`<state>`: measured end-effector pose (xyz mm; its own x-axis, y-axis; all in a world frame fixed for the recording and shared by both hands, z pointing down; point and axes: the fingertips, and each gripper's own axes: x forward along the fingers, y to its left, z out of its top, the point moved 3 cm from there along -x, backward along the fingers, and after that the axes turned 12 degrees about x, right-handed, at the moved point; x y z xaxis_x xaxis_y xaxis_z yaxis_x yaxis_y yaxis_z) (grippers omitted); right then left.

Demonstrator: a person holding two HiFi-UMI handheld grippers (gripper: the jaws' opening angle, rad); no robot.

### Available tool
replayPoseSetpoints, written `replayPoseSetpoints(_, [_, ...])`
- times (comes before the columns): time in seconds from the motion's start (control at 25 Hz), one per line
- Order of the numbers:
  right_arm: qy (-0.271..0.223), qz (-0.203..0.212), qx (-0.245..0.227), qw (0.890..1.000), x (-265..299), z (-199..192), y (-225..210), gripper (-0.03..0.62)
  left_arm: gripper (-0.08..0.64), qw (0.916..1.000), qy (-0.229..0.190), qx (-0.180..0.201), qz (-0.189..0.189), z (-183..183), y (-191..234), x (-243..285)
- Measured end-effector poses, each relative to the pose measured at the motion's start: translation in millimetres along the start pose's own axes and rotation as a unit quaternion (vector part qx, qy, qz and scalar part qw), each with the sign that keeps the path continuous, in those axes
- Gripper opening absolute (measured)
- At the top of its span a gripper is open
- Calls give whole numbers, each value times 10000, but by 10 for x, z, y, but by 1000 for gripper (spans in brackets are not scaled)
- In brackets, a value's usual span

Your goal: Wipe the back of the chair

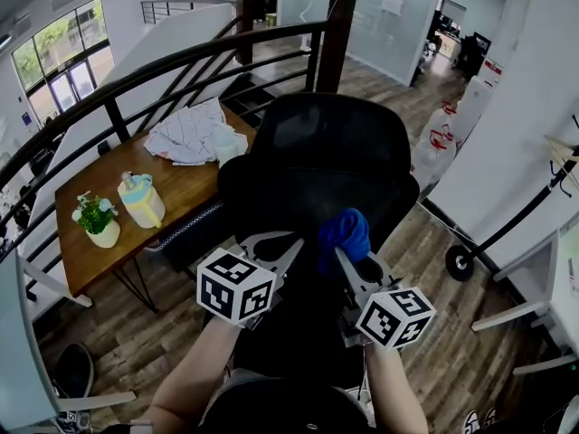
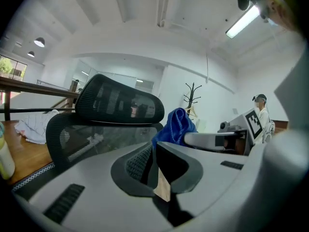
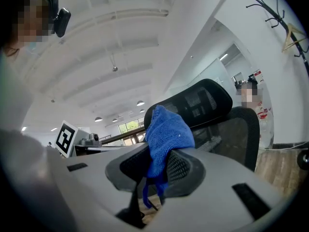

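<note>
Chair of black mesh with a plastic frame and a separate headrest (image 1: pixel 317 165) stands on the wooden floor directly in front of the person, its rear side turned to them. To the left, beside the dark curved railing (image 1: pixel 181 61), is the long brown wooden table (image 1: pixel 185 193). A crumpled white fabric (image 1: pixel 188 134) lies at its far end, and a yellow jug with a blue lid (image 1: pixel 140 202) and a small potted plant (image 1: pixel 98 222) stand near its left edge.

Both grippers hover low behind the chair back, near each other. The right gripper (image 3: pixel 161 166) has its jaws clamped on the bunched blue microfibre cloth (image 3: pixel 166 132). One fold is pinched between the pads and most of the cloth rises beyond the tips, close to the mesh; I cannot tell if it touches. The left gripper (image 2: pixel 154 158) has its jaws brought together with nothing between them.

The cloth looks light, soft and limp, so it will probably fold over when dragged. The hold at the bunched part seems good because a thick wad faces the chair. The mesh should give a little under pressure, and such a chair may turn or roll away. I think the left gripper could steady the stiff frame edge while the right one wipes.
</note>
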<state>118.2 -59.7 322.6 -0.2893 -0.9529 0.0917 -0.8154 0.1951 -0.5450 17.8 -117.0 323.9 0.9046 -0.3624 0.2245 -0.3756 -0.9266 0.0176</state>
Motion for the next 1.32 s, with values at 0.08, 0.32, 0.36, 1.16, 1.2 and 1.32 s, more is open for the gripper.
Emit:
replayPoseSetpoints(0.08, [17,-27,26,10000,-6,-23,-19,86,35,9999,108,-33,20,-66,-10,10])
replayPoseSetpoints(0.32, [58,-136,-60,9999,-22,-39,-45,84,34,9999,125,-67,23,-98,-12,34])
replayPoseSetpoints(0.36, [63,-137,-46,9999,-25,-43,-44,84,35,9999,120,-42,7,-90,-12,39])
replayPoseSetpoints(1.16, [203,-273,20,9994,-124,-164,-54,83,34,9989,221,-420,-63,-261,-119,4])
replayPoseSetpoints(1.2, [233,-273,-7,9994,-127,-176,-41,84,35,9988,208,-446,-67,-261,-124,-3])
replayPoseSetpoints(1.32, [406,-273,-133,9987,-140,-234,-15,84,34,9982,141,-574,-67,-275,-150,-28])
